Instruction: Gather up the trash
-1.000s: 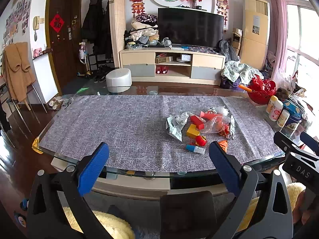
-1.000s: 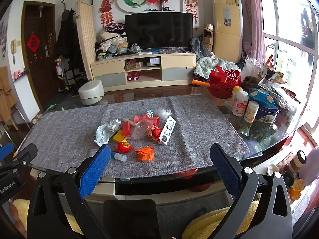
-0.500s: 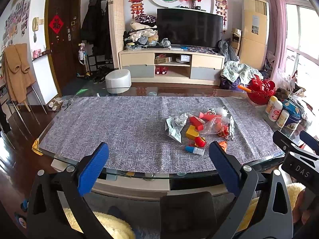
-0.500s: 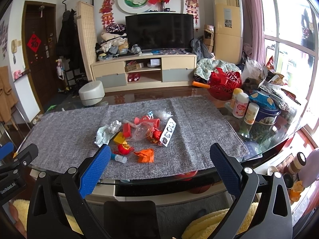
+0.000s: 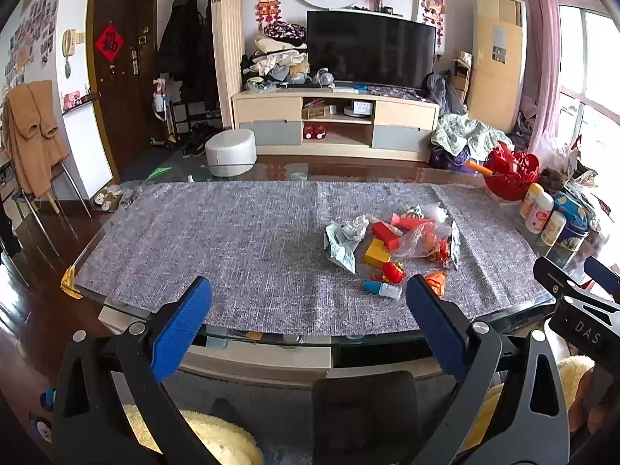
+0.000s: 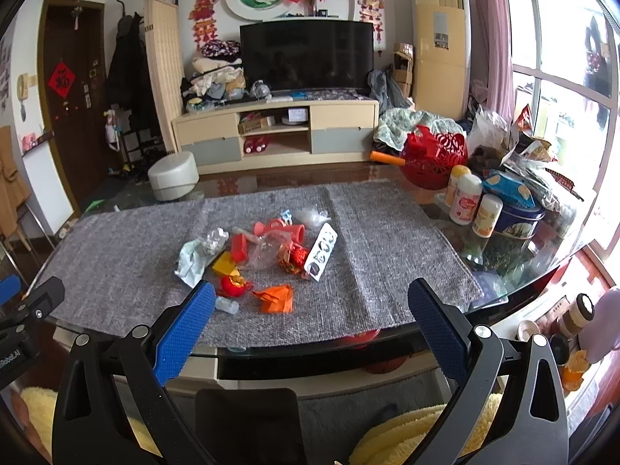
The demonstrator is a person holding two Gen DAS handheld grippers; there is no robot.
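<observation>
A pile of trash (image 5: 391, 240) lies on the grey table mat (image 5: 232, 240): a crumpled pale wrapper (image 5: 341, 240), red and yellow pieces, a clear plastic bag and an orange scrap. The pile also shows in the right wrist view (image 6: 259, 255), with a white printed wrapper (image 6: 321, 252) and the orange scrap (image 6: 275, 298). My left gripper (image 5: 308, 302) is open and empty, in front of the table's near edge. My right gripper (image 6: 310, 304) is open and empty, also short of the near edge.
Bottles (image 6: 469, 205), a blue tin (image 6: 515, 221) and a red basket (image 6: 434, 159) crowd the table's right end. A dark chair back (image 5: 364, 414) stands between me and the glass table edge (image 5: 271, 337). A TV cabinet (image 5: 333, 124) and white stool (image 5: 230, 151) stand beyond.
Both grippers have moved slightly forward toward the table; the trash pile sits a little closer in both views. Nothing has been touched.
</observation>
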